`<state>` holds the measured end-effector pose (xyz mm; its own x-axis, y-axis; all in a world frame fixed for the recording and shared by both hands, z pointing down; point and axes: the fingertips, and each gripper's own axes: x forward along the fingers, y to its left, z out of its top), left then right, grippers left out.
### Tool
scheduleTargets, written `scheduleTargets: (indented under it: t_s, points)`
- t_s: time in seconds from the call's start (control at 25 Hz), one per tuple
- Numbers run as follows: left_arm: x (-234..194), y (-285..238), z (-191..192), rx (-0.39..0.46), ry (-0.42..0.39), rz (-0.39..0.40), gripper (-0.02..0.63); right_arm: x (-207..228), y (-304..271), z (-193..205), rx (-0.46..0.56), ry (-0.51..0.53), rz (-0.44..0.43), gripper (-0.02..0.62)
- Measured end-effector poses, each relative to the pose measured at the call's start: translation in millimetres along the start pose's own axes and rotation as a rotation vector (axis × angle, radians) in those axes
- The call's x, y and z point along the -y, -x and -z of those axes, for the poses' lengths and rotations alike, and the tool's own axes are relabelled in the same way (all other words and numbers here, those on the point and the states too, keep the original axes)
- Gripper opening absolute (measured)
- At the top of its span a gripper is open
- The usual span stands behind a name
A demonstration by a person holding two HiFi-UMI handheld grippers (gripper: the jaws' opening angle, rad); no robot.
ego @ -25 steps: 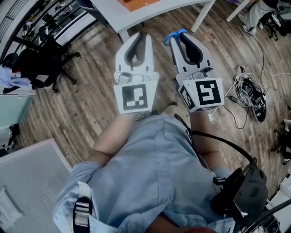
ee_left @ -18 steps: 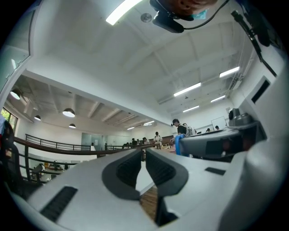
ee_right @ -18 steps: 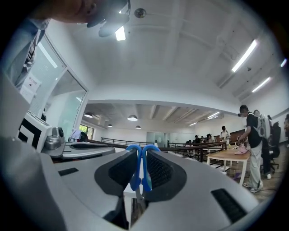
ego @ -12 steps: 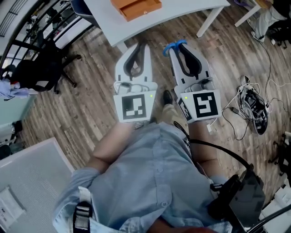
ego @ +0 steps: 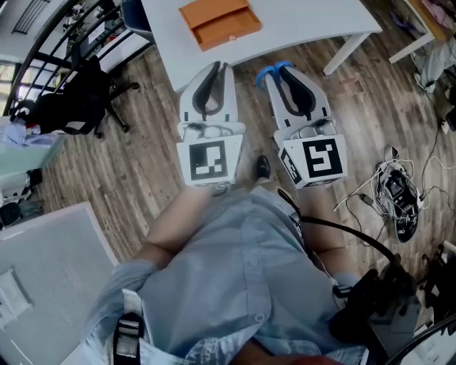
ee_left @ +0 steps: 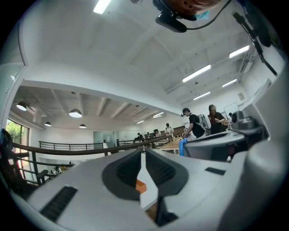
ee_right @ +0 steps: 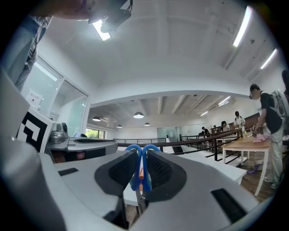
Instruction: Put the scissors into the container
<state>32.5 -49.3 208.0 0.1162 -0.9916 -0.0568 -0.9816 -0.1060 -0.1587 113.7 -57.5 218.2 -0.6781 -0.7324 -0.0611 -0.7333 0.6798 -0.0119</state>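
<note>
Blue-handled scissors point(ego: 273, 70) are pinched between the jaws of my right gripper point(ego: 279, 74), their handle loops poking out past the tips. In the right gripper view the scissors point(ee_right: 141, 170) sit upright in the narrow slot of that gripper point(ee_right: 142, 158). My left gripper point(ego: 217, 68) is held beside it, shut with nothing in it; its jaws point(ee_left: 142, 154) meet at the tips. An orange container point(ego: 219, 23) lies on a white table point(ego: 306, 21) just ahead of both grippers, over the wooden floor.
A black office chair point(ego: 80, 100) stands at the left. A tangle of cables point(ego: 396, 191) lies on the floor at the right. A grey panel point(ego: 50, 271) is at the lower left. People stand at a far table point(ee_left: 198, 125).
The white table and orange container have come further into view and nearer to the grippers. Both grippers keep their pose, the right one still holding the scissors.
</note>
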Motion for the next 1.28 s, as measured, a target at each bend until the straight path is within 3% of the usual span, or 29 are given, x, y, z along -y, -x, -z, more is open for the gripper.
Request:
scheduleTargets:
  t_s: [0.28,0.64,1.04,1.28]
  points:
    - [-12,-27,-15,0.035,-0.031,-0.079,0.038,24,-37,-14,0.04,0.012,-0.065,0.077]
    - [-59,-61,3,0.022,-0.008,-0.165,0.038,29,-102,-9,0.029,0.037,-0.128,0.077]
    - [-125,-146,40,-0.004,0.042,-0.202,0.038,46,-208,10,-0.007,0.065,-0.174,0.077]
    - [-169,-194,42,0.025,0.046,-0.213,0.038,48,-272,7,0.002,0.086,-0.198,0.077]
